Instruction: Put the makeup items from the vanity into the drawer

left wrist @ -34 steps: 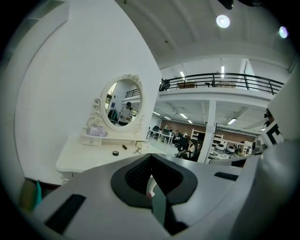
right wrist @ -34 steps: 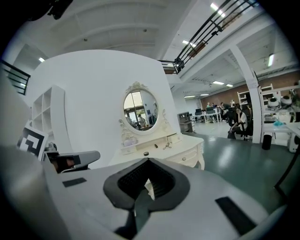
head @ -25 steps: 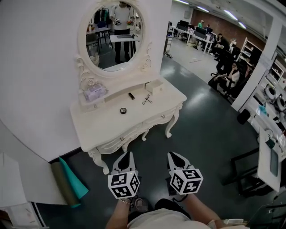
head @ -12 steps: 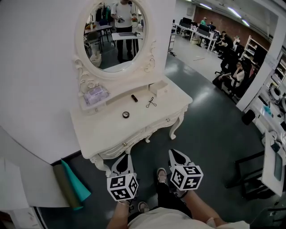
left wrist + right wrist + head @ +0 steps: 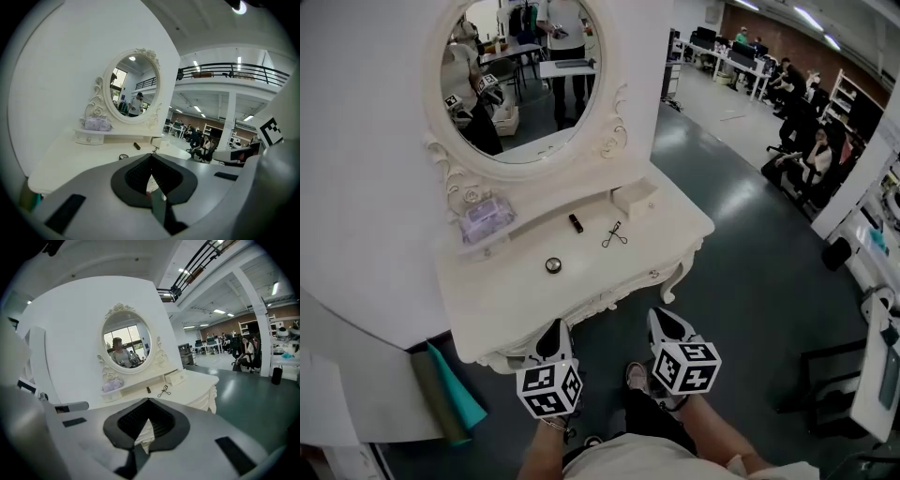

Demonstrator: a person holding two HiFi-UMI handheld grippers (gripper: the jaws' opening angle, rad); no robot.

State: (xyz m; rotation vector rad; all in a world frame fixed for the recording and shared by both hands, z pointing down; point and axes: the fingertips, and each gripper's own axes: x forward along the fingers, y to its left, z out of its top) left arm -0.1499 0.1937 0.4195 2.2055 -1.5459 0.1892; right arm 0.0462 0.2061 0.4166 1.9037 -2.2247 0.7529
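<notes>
Cream-white carved vanity table point(image 5: 487, 291), makeup on top, drawers point(image 5: 647, 278) apparently closed.
On it lie a lilac soft pouch point(image 5: 481, 217), a small round dark compact point(image 5: 553, 265), a black lipstick tube point(image 5: 576, 223) and a metal eyelash curler point(image 5: 614, 234); the left gripper point(image 5: 555, 330) and right gripper point(image 5: 664, 323) hang at its front edge, jaws together, empty. Reaching in with jaws pinched could knock the small items off.

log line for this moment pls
stage: pre-pick | left gripper: shut, empty | right gripper: shut, empty | on vanity: round compact, dark tube, eyelash curler
</notes>
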